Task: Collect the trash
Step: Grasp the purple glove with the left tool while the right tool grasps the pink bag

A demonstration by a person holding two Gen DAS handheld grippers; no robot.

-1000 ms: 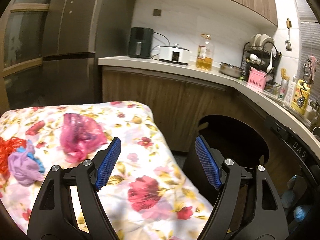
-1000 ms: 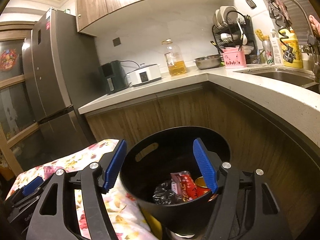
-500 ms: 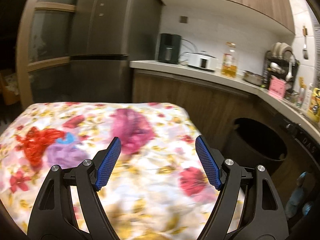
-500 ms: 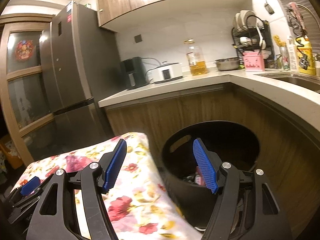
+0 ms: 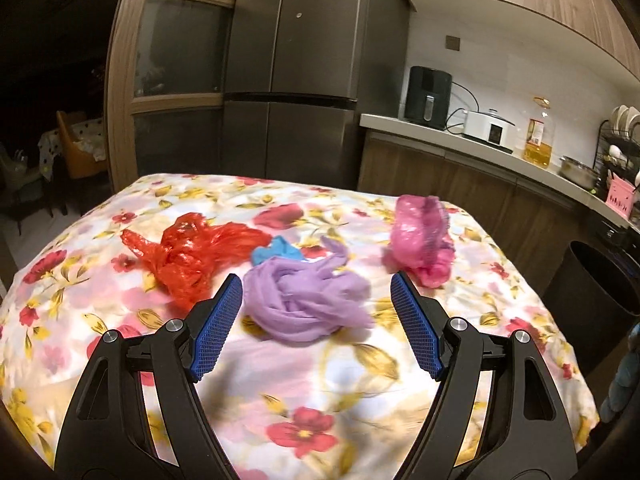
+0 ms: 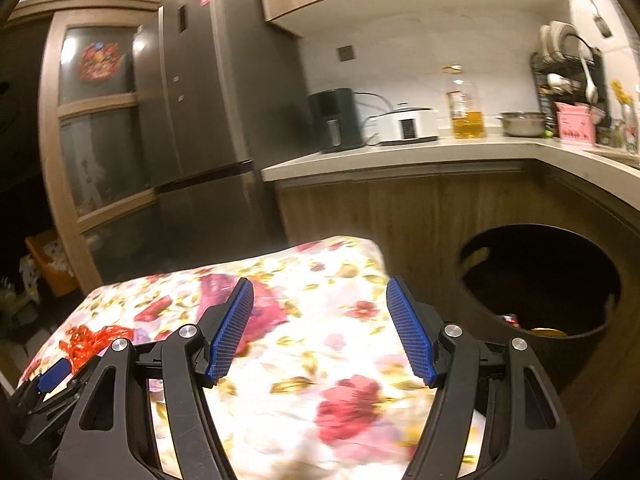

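The blue scrap (image 5: 276, 251) shows only as a corner — the purple bundle (image 5: 306, 304) in front covers the rest. In the right wrist view the floral cloth (image 6: 320, 344) is smeared by motion, its flowers running into streaks, and the pink bag (image 6: 264, 312) is half hidden behind a blue pad and too blurred to outline. The red bag (image 6: 90, 340) is partly covered by the left gripper (image 6: 52, 376) (itself cut off at the frame's lower left). The black bin (image 6: 560, 320) hides most of its contents behind its near wall — only a sliver of red and yellow shows. In the left wrist view that bin (image 5: 592, 284) is dark, its inside unseen. Labels on the oil bottle (image 5: 538, 140) are unreadable.
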